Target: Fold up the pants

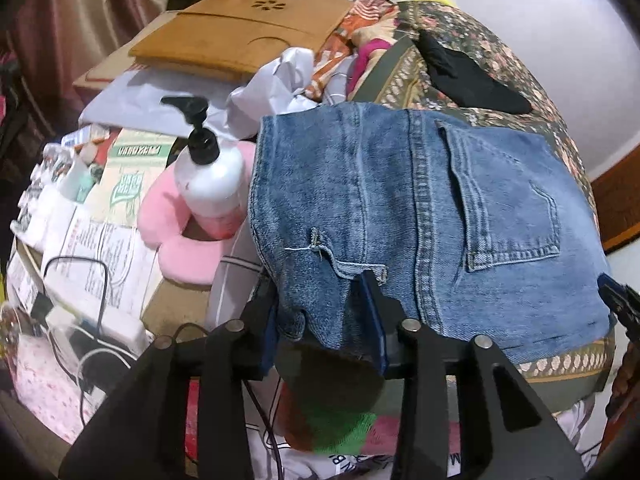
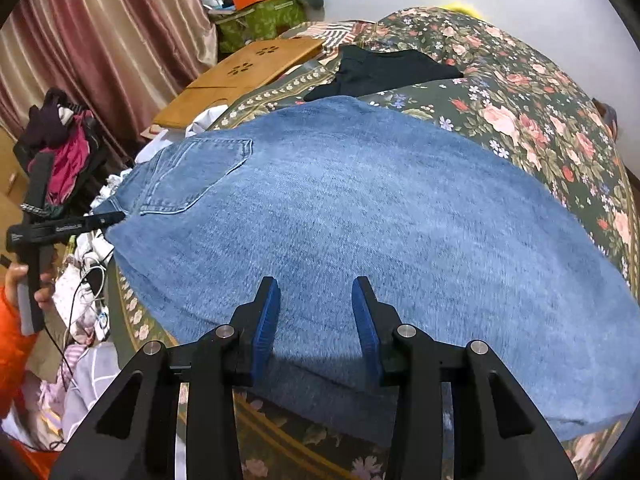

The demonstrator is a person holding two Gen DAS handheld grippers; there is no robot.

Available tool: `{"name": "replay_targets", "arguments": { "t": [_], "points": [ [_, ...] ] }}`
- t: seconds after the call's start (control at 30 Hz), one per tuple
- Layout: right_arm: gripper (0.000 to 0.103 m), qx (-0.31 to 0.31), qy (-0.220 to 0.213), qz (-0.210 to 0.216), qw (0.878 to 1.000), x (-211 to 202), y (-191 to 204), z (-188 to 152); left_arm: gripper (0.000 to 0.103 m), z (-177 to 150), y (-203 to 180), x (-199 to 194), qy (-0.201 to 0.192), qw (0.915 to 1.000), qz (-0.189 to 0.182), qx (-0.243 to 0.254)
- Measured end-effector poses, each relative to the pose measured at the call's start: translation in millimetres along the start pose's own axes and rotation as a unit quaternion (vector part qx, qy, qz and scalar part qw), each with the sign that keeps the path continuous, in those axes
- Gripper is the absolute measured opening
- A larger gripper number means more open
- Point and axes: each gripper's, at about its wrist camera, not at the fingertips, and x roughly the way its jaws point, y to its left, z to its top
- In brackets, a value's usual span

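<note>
Blue denim jeans point(image 1: 400, 200) lie spread on a floral bedspread point(image 2: 520, 92), back pocket point(image 1: 508, 208) facing up. In the left wrist view my left gripper point(image 1: 320, 308) is at the waistband by a belt loop. A bunched fold of denim fills the gap between its blue pads. The right wrist view shows the same gripper point(image 2: 116, 216) at the left with its tip on the jeans' point(image 2: 360, 220) waist edge; a hand in an orange sleeve holds it. My right gripper point(image 2: 316, 308) hovers over the leg part, open, with nothing between its pads.
Left of the jeans stand a white pump bottle point(image 1: 208, 176) on a pink cushion point(image 1: 176, 248), papers, and a charger with cables point(image 1: 92, 320). A wooden lap tray point(image 1: 240, 36) and a black garment point(image 1: 472, 80) lie farther back. Curtains point(image 2: 100, 40) hang at the left.
</note>
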Motion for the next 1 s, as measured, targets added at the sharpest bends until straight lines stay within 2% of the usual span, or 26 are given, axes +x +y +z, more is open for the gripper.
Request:
{"name": "replay_targets", "arguments": {
  "t": [0.07, 0.13, 0.23, 0.33, 0.47, 0.53, 0.67, 0.73, 0.83, 1.0],
  "points": [
    [0.035, 0.006, -0.005, 0.006, 1.0, -4.0, -3.9, -4.0, 0.053, -0.2, -1.1, -2.5, -0.007, 0.9998, 0.018, 0.004],
    [0.036, 0.019, -0.01, 0.01, 1.0, -12.1, -11.2, -8.2, 0.059, 1.1, -1.5, -9.5, -0.014, 0.9993, 0.034, 0.011],
    [0.04, 0.05, -0.034, -0.018, 0.998, -35.1, -34.8, -18.1, 0.06, 6.4, -5.6, -26.3, -0.015, 0.9986, 0.05, 0.008],
    [0.054, 0.094, -0.07, -0.061, 0.991, -65.7, -69.0, -33.8, 0.064, 18.0, -20.5, -46.8, -0.039, 0.9969, 0.067, 0.016],
    [0.057, 0.175, -0.114, -0.116, 0.971, -111.1, -131.3, -68.1, 0.075, 41.2, -64.8, -68.0, -0.076, 0.9944, 0.061, 0.042],
    [0.058, 0.221, -0.128, -0.14, 0.957, -131.0, -169.1, -92.1, 0.079, 50.7, -91.9, -72.5, -0.092, 0.9924, 0.058, 0.058],
    [0.058, 0.285, -0.141, -0.185, 0.93, -157.9, -220.4, -128.9, 0.079, 66.3, -158.6, -66.5, -0.101, 0.9882, 0.044, 0.107],
    [0.058, 0.316, -0.141, -0.209, 0.915, -167.7, -247.5, -150.7, 0.08, 69.2, -193.6, -55.9, -0.094, 0.9867, 0.029, 0.129],
    [0.058, 0.359, -0.144, -0.211, 0.898, -174.5, -280.4, -171.9, 0.08, 67.5, -242.8, -31.1, -0.067, 0.9855, 0.005, 0.156],
    [0.058, 0.408, -0.142, -0.216, 0.876, -165.8, -316.5, -194.9, 0.08, 44.1, -310.9, 16.3, -0.016, 0.9779, -0.014, 0.208]
  ]
}}
